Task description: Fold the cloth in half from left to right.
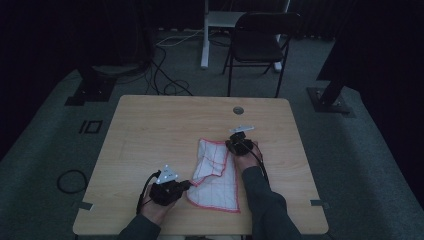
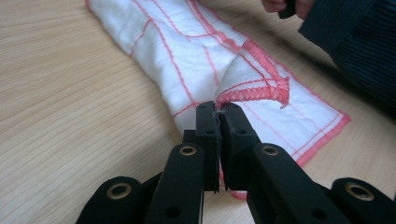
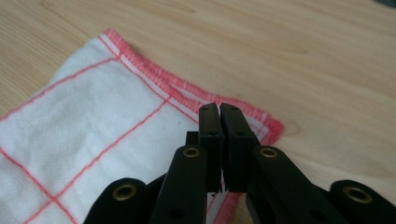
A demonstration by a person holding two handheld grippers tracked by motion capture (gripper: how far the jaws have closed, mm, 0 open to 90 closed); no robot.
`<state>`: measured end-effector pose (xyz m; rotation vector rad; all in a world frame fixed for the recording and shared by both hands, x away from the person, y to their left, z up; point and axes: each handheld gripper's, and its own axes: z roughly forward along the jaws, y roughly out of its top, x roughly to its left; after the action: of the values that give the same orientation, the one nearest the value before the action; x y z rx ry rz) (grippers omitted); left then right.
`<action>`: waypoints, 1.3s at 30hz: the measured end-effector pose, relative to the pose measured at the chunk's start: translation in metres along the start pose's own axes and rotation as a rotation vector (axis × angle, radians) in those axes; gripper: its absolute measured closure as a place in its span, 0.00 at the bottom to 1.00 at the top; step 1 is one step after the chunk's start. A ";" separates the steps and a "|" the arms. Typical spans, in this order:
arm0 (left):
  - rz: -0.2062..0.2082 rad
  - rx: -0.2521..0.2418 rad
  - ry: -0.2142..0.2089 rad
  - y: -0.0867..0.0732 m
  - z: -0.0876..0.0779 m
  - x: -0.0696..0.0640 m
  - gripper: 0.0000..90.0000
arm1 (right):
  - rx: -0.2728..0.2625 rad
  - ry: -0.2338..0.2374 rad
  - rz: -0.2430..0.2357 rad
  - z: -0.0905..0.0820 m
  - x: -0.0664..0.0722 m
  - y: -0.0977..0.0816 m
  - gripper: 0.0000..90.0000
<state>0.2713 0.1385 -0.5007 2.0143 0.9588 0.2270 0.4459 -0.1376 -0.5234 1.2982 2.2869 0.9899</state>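
Note:
A white cloth with red grid lines and a red stitched hem lies rumpled on the wooden table, between my two hands. My left gripper is at the cloth's near-left corner. In the left gripper view its jaws are shut, with the folded red hem of the cloth pinched at their tips. My right gripper is at the cloth's far-right edge. In the right gripper view its jaws are shut on the hemmed corner of the cloth.
A round cable hole sits near the table's far edge. Behind the table stand a dark folding chair and a white desk leg, with cables on the floor. A dark sleeve shows beyond the cloth in the left gripper view.

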 end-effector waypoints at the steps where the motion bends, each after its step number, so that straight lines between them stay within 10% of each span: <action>1: 0.001 -0.001 -0.004 0.001 0.000 -0.001 0.97 | -0.003 -0.001 -0.004 -0.001 0.000 0.001 0.99; 30: 0.117 0.071 -0.185 0.006 0.045 -0.064 0.97 | 0.035 -0.065 -0.013 0.005 -0.024 0.019 0.98; 39: 0.105 0.059 -0.210 0.008 0.045 -0.062 0.78 | 0.008 -0.086 -0.004 -0.007 -0.030 0.019 0.79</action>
<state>0.2543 0.0640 -0.5102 2.0974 0.7370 0.0420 0.4698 -0.1594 -0.5063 1.3134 2.2303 0.9069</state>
